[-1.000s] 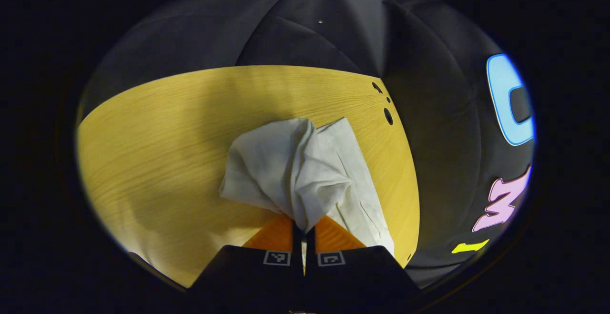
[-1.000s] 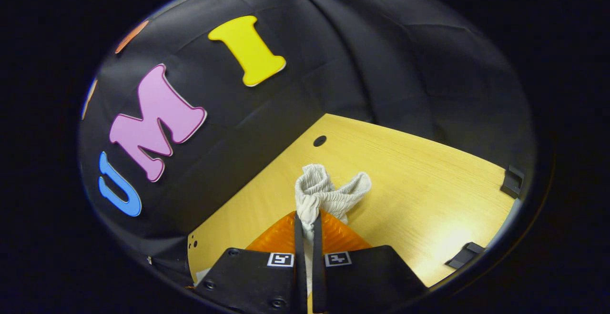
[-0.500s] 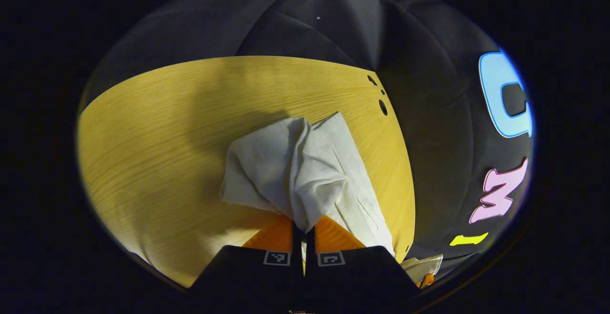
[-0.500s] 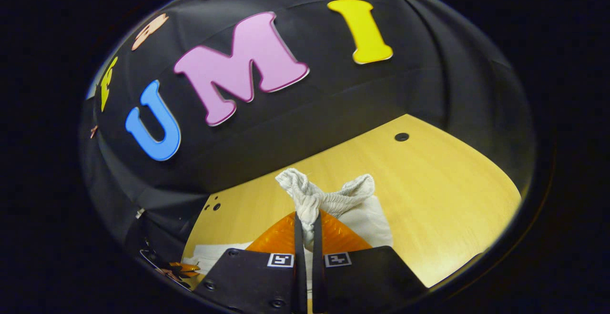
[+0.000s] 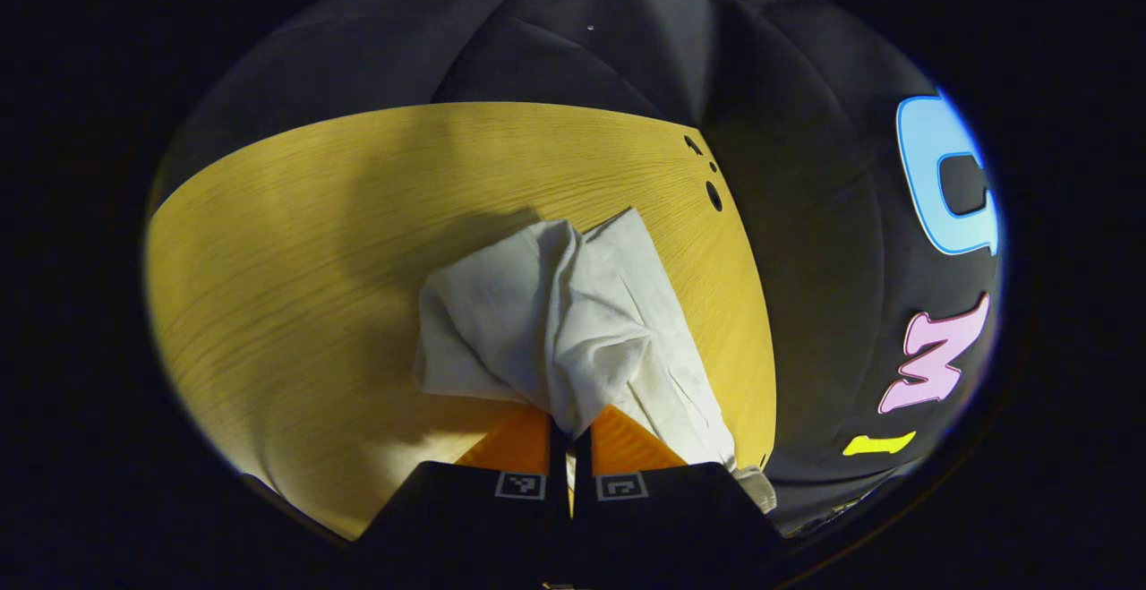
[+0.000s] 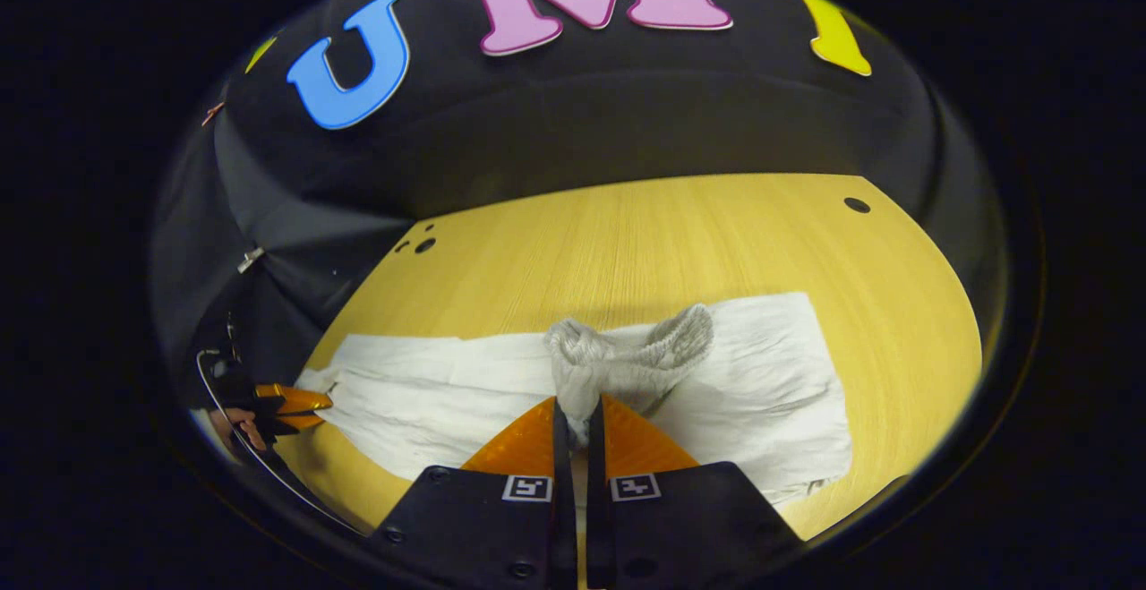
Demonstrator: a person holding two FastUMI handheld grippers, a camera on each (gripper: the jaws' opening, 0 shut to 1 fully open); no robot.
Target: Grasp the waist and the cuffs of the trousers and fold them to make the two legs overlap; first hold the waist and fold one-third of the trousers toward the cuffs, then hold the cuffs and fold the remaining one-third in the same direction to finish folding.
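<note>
On the wooden bench (image 6: 645, 241) the pale trousers (image 6: 430, 384) lie stretched out flat, their long axis running across the right gripper view from side to side. The right claw (image 6: 573, 411) has its two fingers pressed together on a bunched, ribbed bit of cloth, which I take to be the elastic waist (image 6: 627, 357); that bunch is raised off the flat cloth beneath it. At the other end of the garment, low on the left of the same view, the left claw (image 6: 291, 406) shows small, with a hand just behind it, at the cuff end.

From its own camera, the left claw (image 5: 571, 433) is likewise clamped tight on a gathered fold of the cuffs (image 5: 591, 366), with the leg cloth spilling away from it over the bench (image 5: 295, 259) toward the far edge.

So each hand holds one end, and the trousers run straight between them. My guess is that the lengthwise fold bringing the legs together is in hand or just done; whether the two legs lie squarely one on the other I cannot tell. The waist fold would then travel along that long axis, from the right claw toward the left one, and the right hand is the nearer for it.
</note>
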